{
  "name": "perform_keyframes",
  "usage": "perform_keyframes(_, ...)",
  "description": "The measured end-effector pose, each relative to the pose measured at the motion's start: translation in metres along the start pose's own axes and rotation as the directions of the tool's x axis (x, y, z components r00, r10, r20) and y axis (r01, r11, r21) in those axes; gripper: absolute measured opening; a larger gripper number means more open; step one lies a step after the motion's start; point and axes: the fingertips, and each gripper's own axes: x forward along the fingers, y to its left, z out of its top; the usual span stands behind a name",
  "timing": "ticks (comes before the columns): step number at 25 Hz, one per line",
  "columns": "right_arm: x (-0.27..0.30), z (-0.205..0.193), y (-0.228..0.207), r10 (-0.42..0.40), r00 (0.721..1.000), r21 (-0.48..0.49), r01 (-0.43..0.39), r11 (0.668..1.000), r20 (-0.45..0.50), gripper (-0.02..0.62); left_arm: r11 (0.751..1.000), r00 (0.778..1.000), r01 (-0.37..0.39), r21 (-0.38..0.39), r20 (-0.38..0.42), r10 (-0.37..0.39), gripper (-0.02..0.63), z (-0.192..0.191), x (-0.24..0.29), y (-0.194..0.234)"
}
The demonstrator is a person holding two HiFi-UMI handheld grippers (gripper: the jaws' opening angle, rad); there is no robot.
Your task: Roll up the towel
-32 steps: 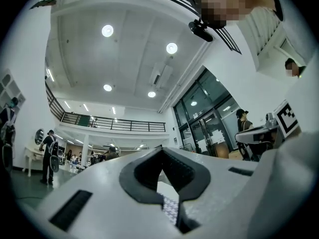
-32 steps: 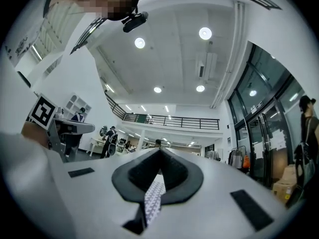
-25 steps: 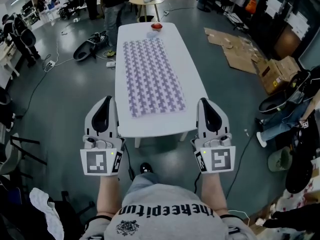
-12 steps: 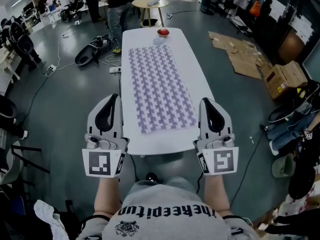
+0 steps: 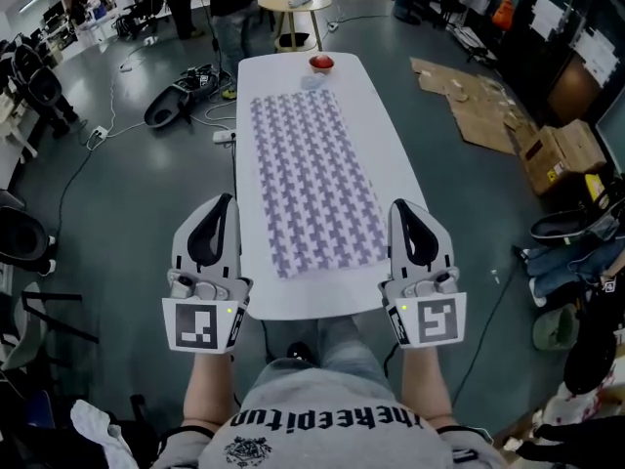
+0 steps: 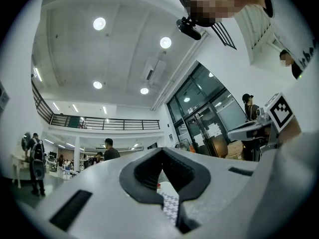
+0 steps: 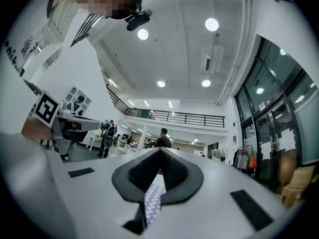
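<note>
One long white bench (image 5: 395, 179), smooth and round-cornered, carries the towel (image 5: 312, 174). The towel lies flat along the bench's middle, its short edge close to the bench's near end. The cloth looks thin and limp, patterned in purple-and-white houndstooth. The left hand-held gripper (image 5: 221, 208) and right hand-held gripper (image 5: 407, 211) hover beside the bench's near corners, both with jaws closed on nothing. For a tight, straight roll, both should probably open, pinch the towel's near corners evenly and turn together. A small red thing (image 5: 320, 63) sits at the bench's far end.
</note>
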Motion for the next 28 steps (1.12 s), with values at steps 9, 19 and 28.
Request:
perform_keyframes(9,0.077,-0.037,-0.027,0.067,0.998,-0.001,-0.067,0.998,-0.016,0.002,0.999,0.998,-0.038,0.014,-0.047,0.039,0.005,-0.035,0.065,0.018)
perform_keyframes(19,0.116,-0.11,-0.029,0.209,0.964,0.008,-0.211,0.978,-0.167,0.002,0.997,0.981,0.025,0.074,-0.194,-0.01,0.005,-0.1,0.097,0.001)
perform_keyframes(28,0.09,-0.186,-0.007,0.293,0.875,0.022,-0.309,0.951,-0.386,0.003,0.99,0.897,0.136,0.04,-0.429,-0.106,0.005,-0.183,0.067,-0.034)
